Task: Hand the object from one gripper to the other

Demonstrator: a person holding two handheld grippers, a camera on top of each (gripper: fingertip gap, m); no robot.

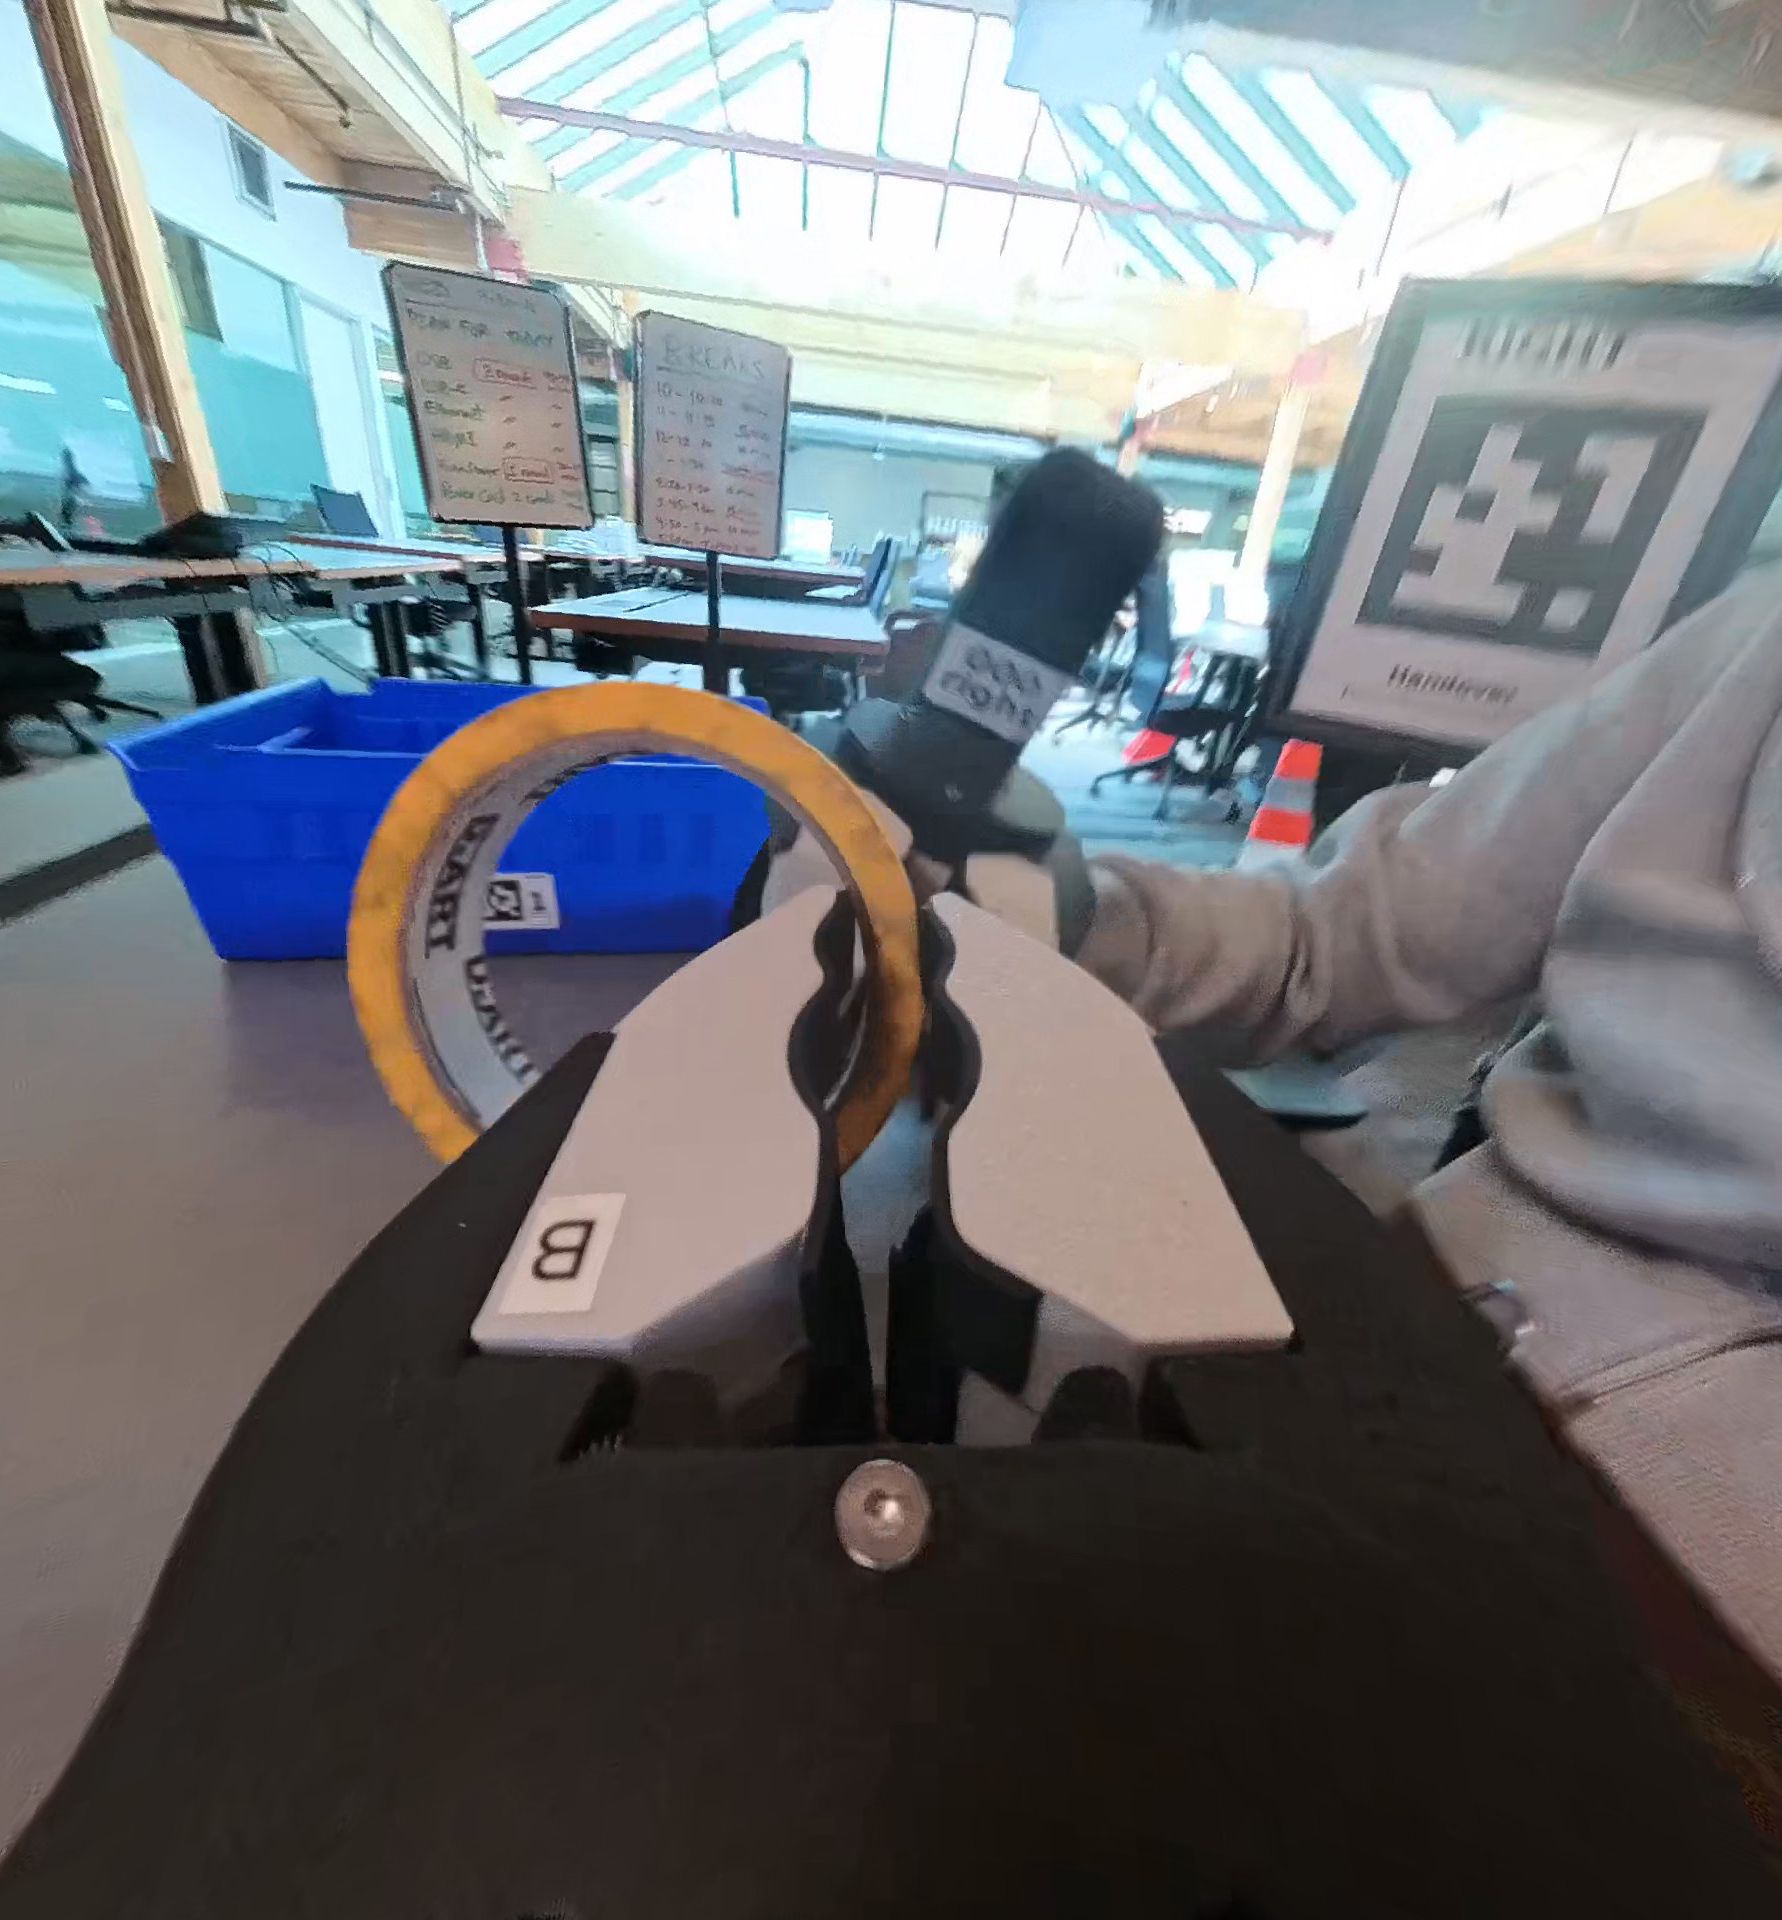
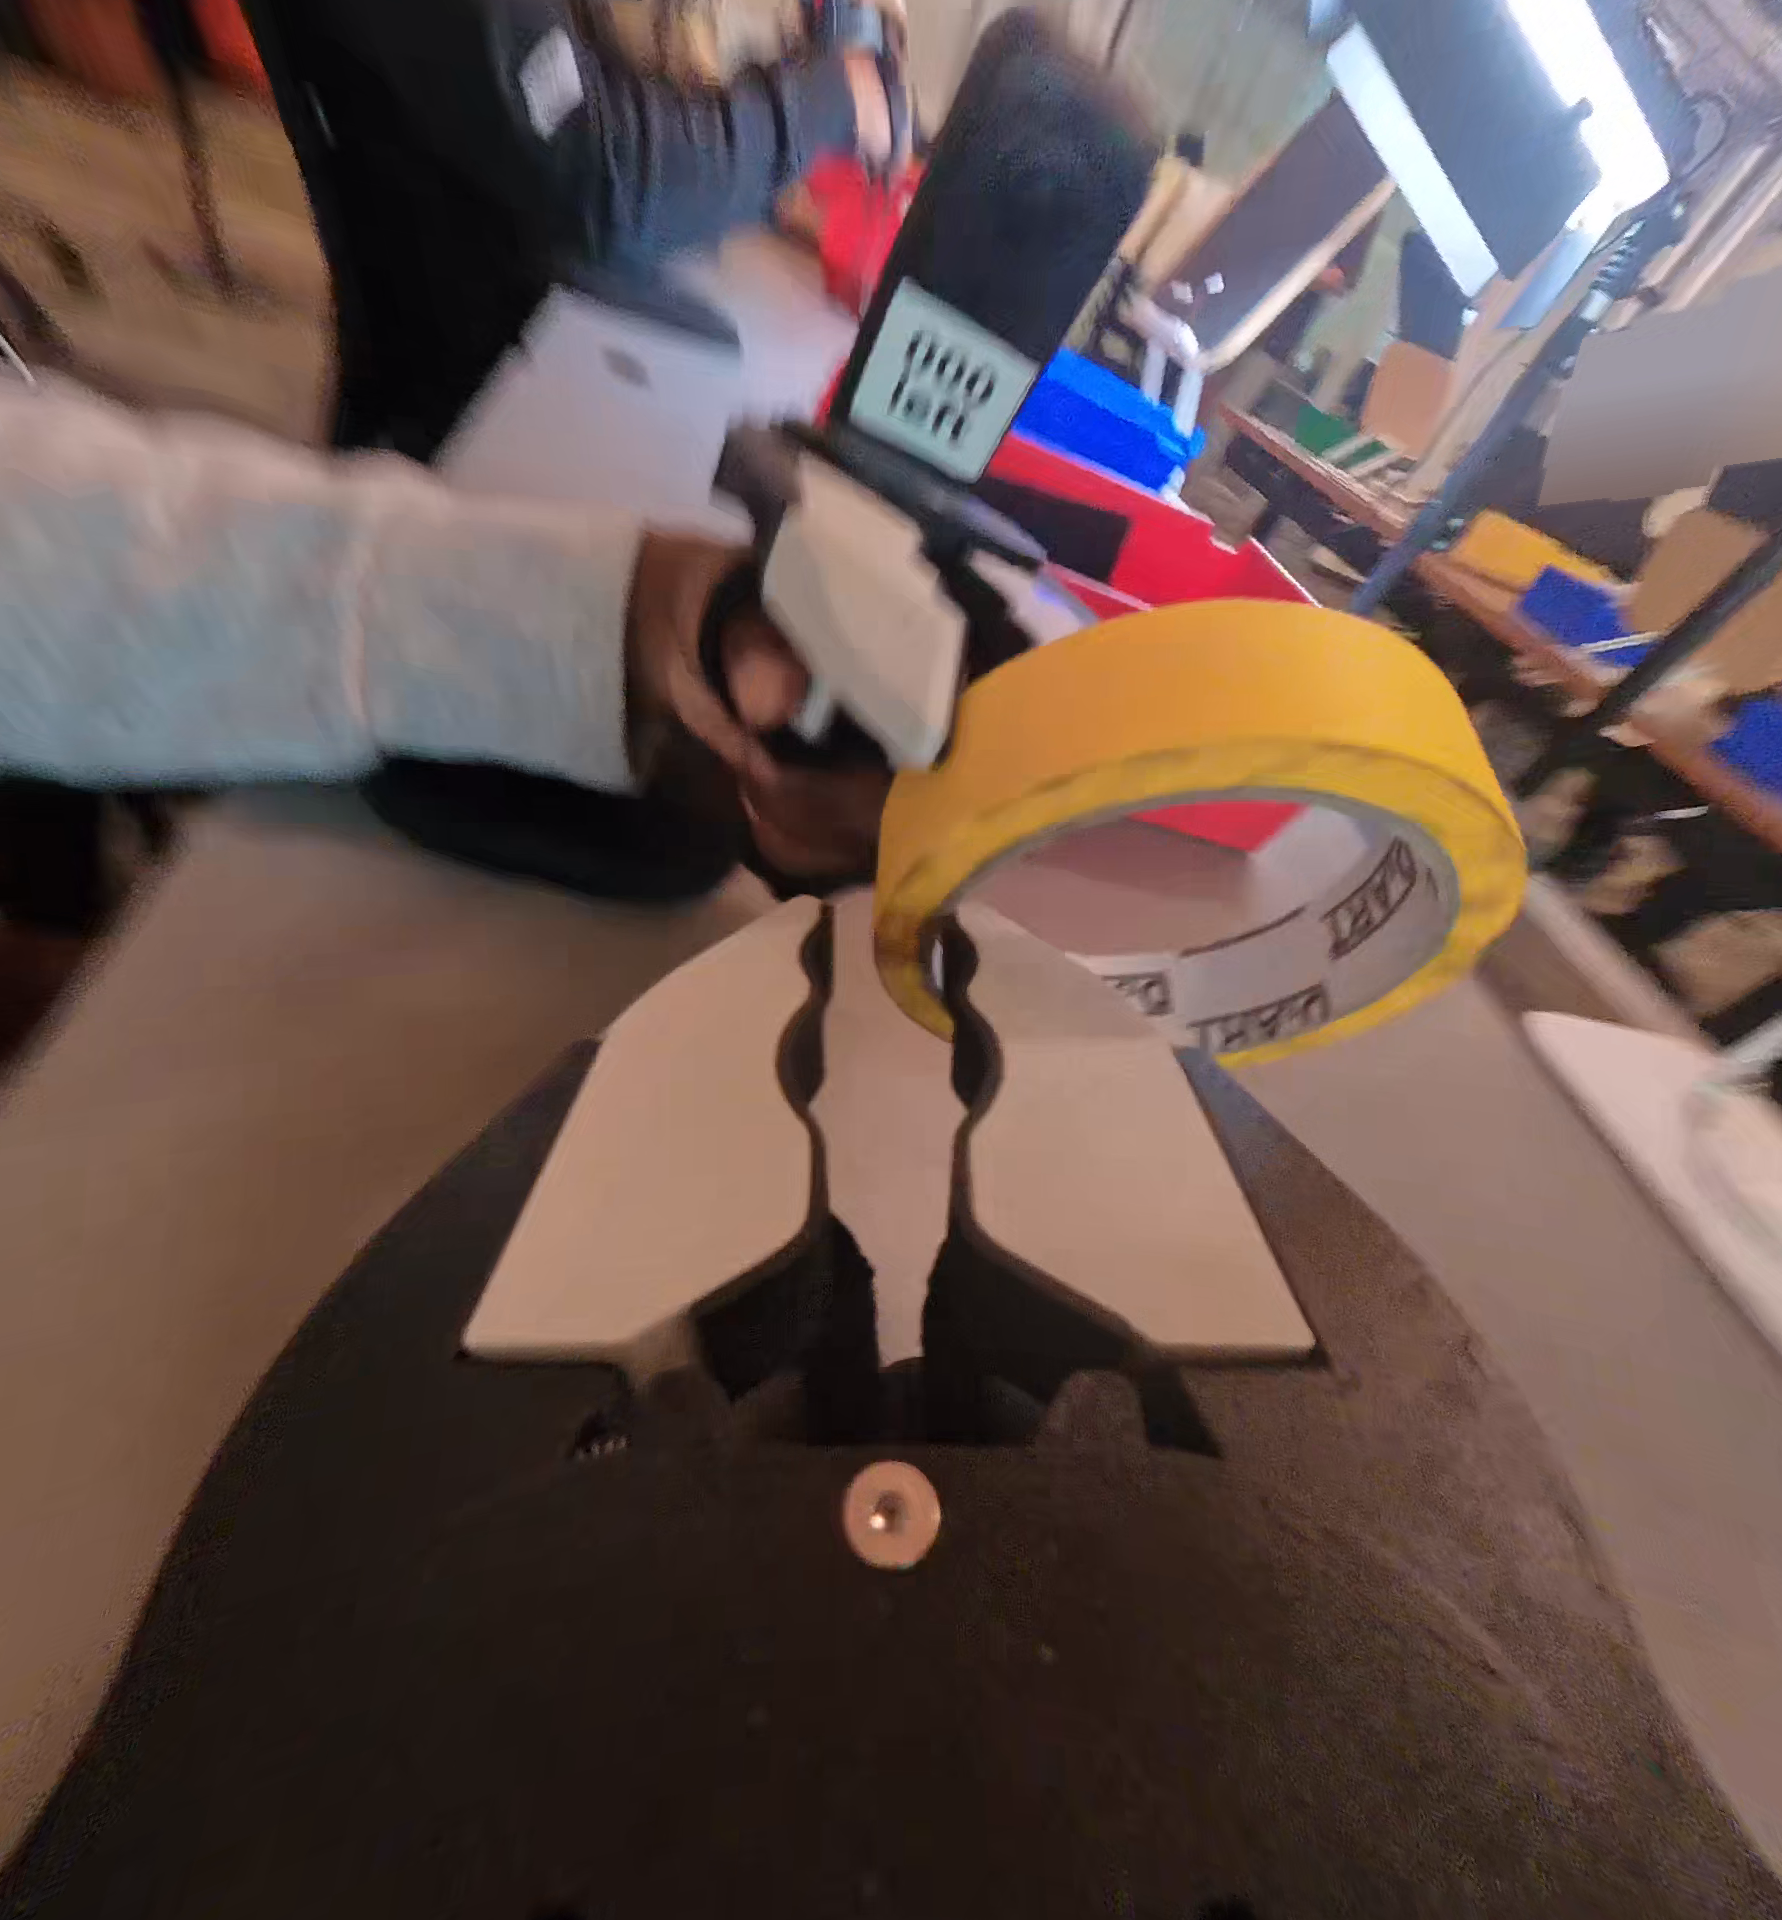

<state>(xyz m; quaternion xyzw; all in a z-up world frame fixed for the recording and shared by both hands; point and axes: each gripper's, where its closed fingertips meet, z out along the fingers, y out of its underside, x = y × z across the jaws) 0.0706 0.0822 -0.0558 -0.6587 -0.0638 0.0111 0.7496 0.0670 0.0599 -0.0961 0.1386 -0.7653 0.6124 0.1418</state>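
My left gripper (image 1: 882,997) is clamped on the rim of the yellow ring-shaped roll of masking tape (image 1: 635,914), held upright above the grey table (image 1: 139,1195) — my right gripper (image 2: 887,971) stands parted, one finger inside the ring, not closed on it.

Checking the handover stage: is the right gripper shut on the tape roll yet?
No, open. The right gripper shows a clear gap between its fingers; only one finger sits inside the yellow tape roll, which the left gripper clamps.
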